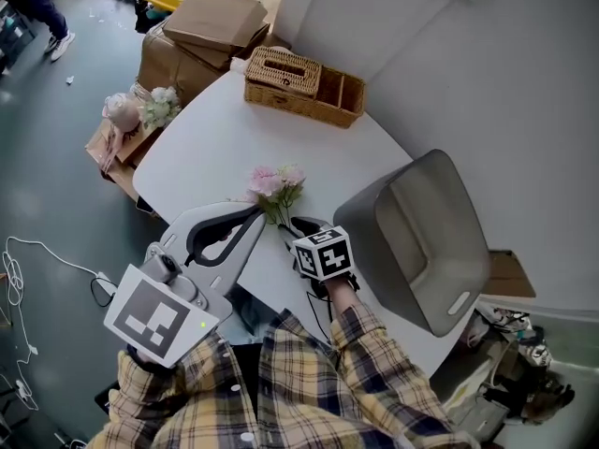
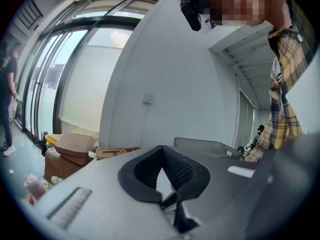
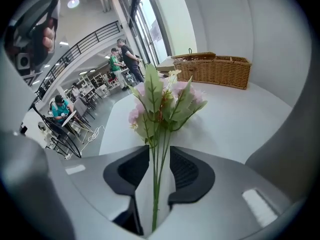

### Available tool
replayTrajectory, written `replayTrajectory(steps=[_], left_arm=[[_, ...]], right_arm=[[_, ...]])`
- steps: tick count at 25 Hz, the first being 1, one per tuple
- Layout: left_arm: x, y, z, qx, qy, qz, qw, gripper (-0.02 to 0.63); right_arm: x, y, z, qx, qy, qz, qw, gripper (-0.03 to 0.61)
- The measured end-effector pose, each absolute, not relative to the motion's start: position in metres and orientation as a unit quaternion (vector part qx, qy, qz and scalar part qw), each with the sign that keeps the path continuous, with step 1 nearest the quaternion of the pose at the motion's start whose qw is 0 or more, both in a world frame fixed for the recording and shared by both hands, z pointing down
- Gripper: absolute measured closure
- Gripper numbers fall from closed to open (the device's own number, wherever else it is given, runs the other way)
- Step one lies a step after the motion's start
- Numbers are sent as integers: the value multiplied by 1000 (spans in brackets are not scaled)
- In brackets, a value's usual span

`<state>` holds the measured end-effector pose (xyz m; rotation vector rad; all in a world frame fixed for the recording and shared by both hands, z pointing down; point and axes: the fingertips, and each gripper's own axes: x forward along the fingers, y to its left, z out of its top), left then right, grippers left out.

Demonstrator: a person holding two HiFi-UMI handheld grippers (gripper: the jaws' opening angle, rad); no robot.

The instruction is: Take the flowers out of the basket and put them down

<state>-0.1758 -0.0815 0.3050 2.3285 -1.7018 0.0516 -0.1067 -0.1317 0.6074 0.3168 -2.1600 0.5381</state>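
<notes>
Head view: we see the flowers (image 1: 273, 185) lying on the white table (image 1: 206, 138), pink blooms pointing away from us, well apart from the wicker basket (image 1: 304, 87) at the far edge. The right gripper (image 1: 298, 227) sits at the stem end, and the left gripper (image 1: 255, 211) hovers just beside it, to the left of the stems.

Left gripper view: the jaws meet at their tips with nothing between them; this claw is closed and empty, and the basket shows far behind it.

Right gripper view: the jaws stand apart. The green stems run up the gap between the pads, with daylight on either side, so we judge nothing is clamped.

We judge the task nearly done for this bunch: it is out of the basket and down on the table, and what remains is to draw the right claw clear of the stems. We cannot tell whether the basket holds more.
</notes>
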Motion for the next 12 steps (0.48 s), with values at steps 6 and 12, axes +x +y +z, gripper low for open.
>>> replayTrajectory(steps=[6, 12], left_arm=[[-162, -96, 296, 817, -564, 18, 118, 598], [-143, -109, 287, 835, -538, 16, 111, 598]], right_arm=[[-108, -135, 568, 138, -888, 215, 383, 447], [-105, -137, 504, 158, -915, 199, 313, 460]])
